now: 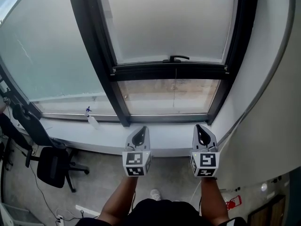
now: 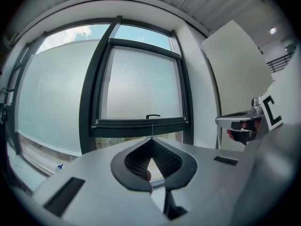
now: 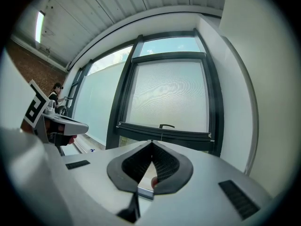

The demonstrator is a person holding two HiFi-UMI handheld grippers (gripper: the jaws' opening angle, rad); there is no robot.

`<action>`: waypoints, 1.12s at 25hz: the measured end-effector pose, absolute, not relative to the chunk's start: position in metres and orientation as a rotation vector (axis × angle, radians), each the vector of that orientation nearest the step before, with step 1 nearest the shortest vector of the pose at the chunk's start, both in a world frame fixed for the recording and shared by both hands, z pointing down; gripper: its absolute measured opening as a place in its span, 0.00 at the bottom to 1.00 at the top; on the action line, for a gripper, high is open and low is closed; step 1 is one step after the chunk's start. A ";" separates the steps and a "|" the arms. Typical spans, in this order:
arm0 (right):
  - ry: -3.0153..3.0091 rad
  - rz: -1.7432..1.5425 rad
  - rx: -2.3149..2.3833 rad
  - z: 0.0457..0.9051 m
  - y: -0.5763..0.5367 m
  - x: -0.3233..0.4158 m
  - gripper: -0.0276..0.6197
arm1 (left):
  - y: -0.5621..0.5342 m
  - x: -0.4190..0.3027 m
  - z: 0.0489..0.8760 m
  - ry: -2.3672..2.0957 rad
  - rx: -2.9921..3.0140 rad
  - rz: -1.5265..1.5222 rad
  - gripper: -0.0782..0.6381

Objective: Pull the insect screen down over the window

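Left tool (image 1: 139,135) and right tool (image 1: 203,134) are held level, side by side, in front of the sill (image 1: 164,140) and apart from it; both are clenched with nothing between the jaws, as each gripper view confirms. Risks noted: with the jaws closed, neither tool can take the handle (image 1: 175,58), so a push against it would likely slide off. The handle is small and low, and a shallow bite may slip. A pull at one end of the bar (image 1: 171,72) could tilt it and bind it against the sides of the window (image 1: 101,55). The thin cord (image 1: 176,86) hanging from the middle of the bar may be easy to miss or pinch poorly. The screen (image 1: 164,22) is a pale, fine mesh and lies flat. It covers the upper and middle part of the right-hand pane, with its dark bar stopped above the bottom edge, leaving a strip of clear glass uncovered. Task judged incomplete.
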State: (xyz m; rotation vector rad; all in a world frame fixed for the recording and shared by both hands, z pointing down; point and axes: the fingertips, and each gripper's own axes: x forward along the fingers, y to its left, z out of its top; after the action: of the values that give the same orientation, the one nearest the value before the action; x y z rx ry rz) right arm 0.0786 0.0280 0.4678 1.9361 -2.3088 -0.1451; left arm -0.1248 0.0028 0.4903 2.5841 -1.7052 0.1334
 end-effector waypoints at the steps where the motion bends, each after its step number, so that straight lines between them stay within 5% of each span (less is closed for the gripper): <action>1: -2.316 -0.145 1.925 0.469 0.032 0.082 0.05 | 0.007 -0.119 0.491 -1.710 2.577 0.132 0.11; 28: -2.367 -0.098 1.848 0.494 0.117 0.102 0.05 | 0.103 -0.065 0.506 -1.739 2.549 0.190 0.11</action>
State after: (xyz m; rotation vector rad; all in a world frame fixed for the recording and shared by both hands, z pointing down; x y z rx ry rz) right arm 0.1017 0.1172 0.4936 1.8481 -2.3666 -0.0975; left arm -0.0655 0.1027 0.5061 2.5494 -1.7392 0.1897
